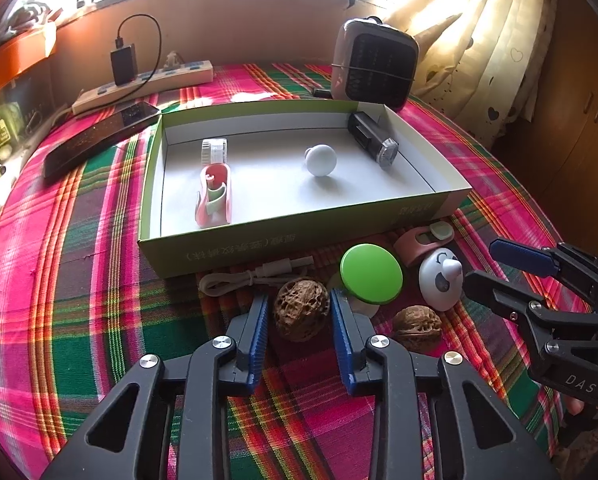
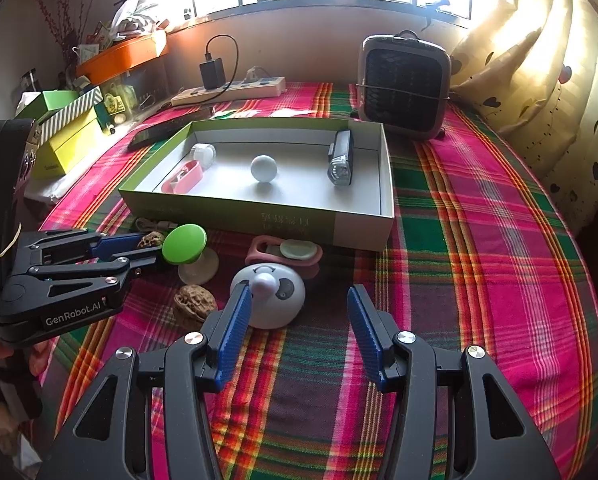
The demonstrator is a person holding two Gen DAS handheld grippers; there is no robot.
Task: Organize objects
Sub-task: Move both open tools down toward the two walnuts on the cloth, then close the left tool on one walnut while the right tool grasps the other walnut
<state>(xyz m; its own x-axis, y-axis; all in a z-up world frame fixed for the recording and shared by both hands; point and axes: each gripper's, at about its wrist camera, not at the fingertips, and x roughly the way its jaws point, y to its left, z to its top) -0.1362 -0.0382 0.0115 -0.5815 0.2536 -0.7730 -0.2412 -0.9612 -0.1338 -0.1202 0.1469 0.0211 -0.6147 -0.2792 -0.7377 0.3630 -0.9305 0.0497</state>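
A: From the left wrist view, the left gripper (image 1: pixel 299 320) has its fingers either side of a walnut (image 1: pixel 301 308) lying on the plaid-covered table (image 1: pixel 79 300), just in front of the box (image 1: pixel 299 236). The pads look close on both flanks; I can't tell whether they press it yet.

B: What's in the box already?

A: A pink tape dispenser (image 1: pixel 214 196), a white ball (image 1: pixel 321 159) and a dark flashlight (image 1: pixel 373 140). A second walnut (image 1: pixel 417 326), a green-topped piece (image 1: pixel 371 274) and a white round toy (image 1: pixel 443 278) lie outside it.

B: And the right wrist view?

A: The right gripper (image 2: pixel 299 320) hangs half open with nothing held, one finger just beside the white round toy (image 2: pixel 267 300).

B: So the step is the pickup of that walnut?

A: I'd judge so. Next it calls for a firm squeeze, then a lift over the near wall into the box; a round shell may slip.
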